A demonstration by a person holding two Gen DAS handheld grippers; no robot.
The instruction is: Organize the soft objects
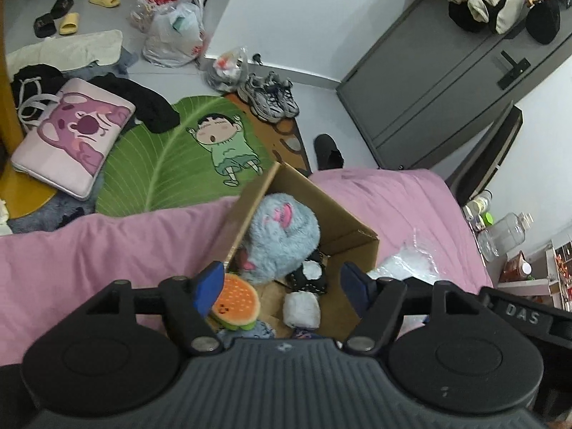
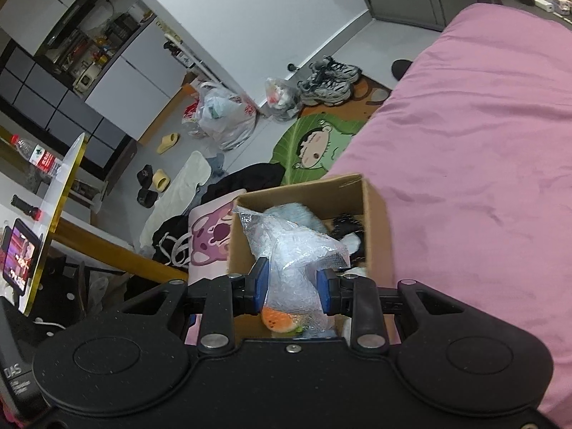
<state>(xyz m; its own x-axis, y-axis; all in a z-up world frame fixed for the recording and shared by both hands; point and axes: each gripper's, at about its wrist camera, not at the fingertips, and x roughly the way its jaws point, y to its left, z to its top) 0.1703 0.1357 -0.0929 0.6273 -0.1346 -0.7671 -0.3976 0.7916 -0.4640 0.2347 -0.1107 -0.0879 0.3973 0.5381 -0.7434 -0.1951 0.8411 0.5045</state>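
Your left gripper (image 1: 280, 284) hangs above the box (image 1: 352, 230) with its blue pads spread wide and nothing between them. The left pad (image 1: 209, 287) sits just over the burger plush (image 1: 234, 302), though you can't tell from this view whether they touch.

The box rests on the pink bed (image 1: 89, 246), its flap standing up at 11 o'clock. Inside, a blue furry plush (image 1: 282, 234) fills the far half toward 12 o'clock. The burger plush lies at 8 o'clock of it, against the left wall. A black spotted toy (image 1: 309, 275) lies near the middle, and a white plush (image 1: 301, 309) just below that at 6 o'clock. At 3 o'clock of the box, outside it, a sheet of clear wrap (image 1: 411, 261) lies on the bed.

Your right gripper (image 2: 293, 287) is clamped on a wad of bubble wrap (image 2: 293, 246), pads pressed into its sides. In the right wrist view the wad hangs over the open box (image 2: 377, 225), hiding much of what's inside; the blue plush (image 2: 296, 212) shows behind it at 12 o'clock and the burger plush (image 2: 279, 320) peeks out under it at 6 o'clock.

On the floor past the bed lie a leaf rug (image 1: 157, 157), a pink bag (image 1: 71, 136) at 9 o'clock of it, and sneakers (image 1: 270, 96) at 1 o'clock.
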